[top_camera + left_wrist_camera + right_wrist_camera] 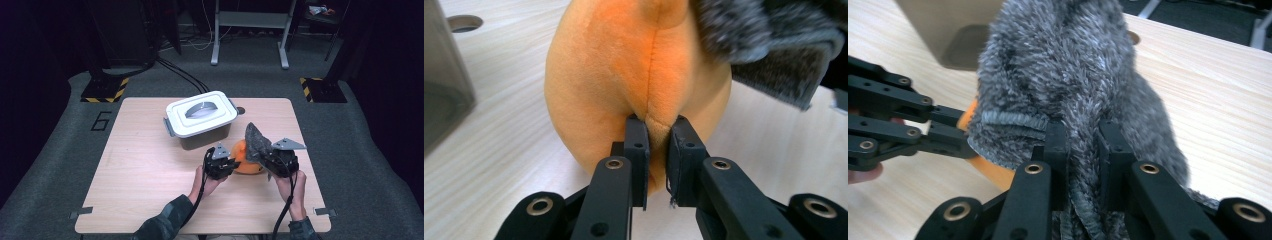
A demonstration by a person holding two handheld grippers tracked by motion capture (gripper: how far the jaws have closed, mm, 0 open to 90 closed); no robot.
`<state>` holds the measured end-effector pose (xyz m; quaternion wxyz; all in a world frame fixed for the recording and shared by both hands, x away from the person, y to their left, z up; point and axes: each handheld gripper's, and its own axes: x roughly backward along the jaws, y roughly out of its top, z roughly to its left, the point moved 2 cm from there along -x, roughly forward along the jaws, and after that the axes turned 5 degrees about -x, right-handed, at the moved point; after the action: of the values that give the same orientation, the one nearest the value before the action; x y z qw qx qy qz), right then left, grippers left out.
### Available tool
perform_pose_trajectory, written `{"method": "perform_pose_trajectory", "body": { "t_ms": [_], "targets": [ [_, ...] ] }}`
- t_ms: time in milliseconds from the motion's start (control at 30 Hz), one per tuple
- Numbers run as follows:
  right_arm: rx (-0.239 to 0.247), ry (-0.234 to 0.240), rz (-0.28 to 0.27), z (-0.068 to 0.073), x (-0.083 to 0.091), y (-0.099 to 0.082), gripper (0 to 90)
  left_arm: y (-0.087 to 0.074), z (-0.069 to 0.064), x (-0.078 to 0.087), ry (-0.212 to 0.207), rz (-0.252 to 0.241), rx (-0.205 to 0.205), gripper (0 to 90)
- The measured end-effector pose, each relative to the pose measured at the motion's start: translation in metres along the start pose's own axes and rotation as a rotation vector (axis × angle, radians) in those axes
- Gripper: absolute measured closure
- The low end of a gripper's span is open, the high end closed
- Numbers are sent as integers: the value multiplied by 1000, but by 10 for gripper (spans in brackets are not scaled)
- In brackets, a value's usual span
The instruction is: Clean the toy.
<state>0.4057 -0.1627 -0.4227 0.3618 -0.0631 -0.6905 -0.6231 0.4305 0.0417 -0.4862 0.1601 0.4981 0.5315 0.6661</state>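
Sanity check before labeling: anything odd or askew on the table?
Nothing damaged or spilled. The grey furry cover sits half off the orange plush, pulled up by the right gripper, while the left gripper pinches the plush's seam. The lidded box looks fine.

- A light wooden table [145,175] with rounded corners stands on grey carpet [60,150].
- The number 6 [101,120] is marked on the carpet just left of the table.
- Two black bases with yellow-and-black hazard stripes [105,90] [322,89] sit on the floor beyond the table's far corners.
- Black cables [182,74] run across the carpet from the left base toward the table.
- A white metal frame on two feet [250,30] stands farther back.
- The room's edges lie in deep shadow; light falls mainly on the table.
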Motion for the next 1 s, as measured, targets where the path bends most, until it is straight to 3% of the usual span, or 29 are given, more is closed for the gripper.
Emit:
{"method": "perform_pose_trajectory", "body": {
  "t_ms": [300,400,467,767,1000],
  "targets": [
    [37,-11,56,9,-25,-2,780,-6,5,-3,20,45,0,803],
    [20,-6,54,8,-28,-2,781,-7,8,-3,19,45,3,799],
    [29,-9,60,5,-28,-3,781,-7,9,-4,18,42,2,798],
    [-37,-46,79,-18,-31,-16,780,-9,11,-4,16,33,21,796],
    [-102,-67,125,-36,-37,-29,780,-9,12,-4,15,36,15,795]
  ]
}}
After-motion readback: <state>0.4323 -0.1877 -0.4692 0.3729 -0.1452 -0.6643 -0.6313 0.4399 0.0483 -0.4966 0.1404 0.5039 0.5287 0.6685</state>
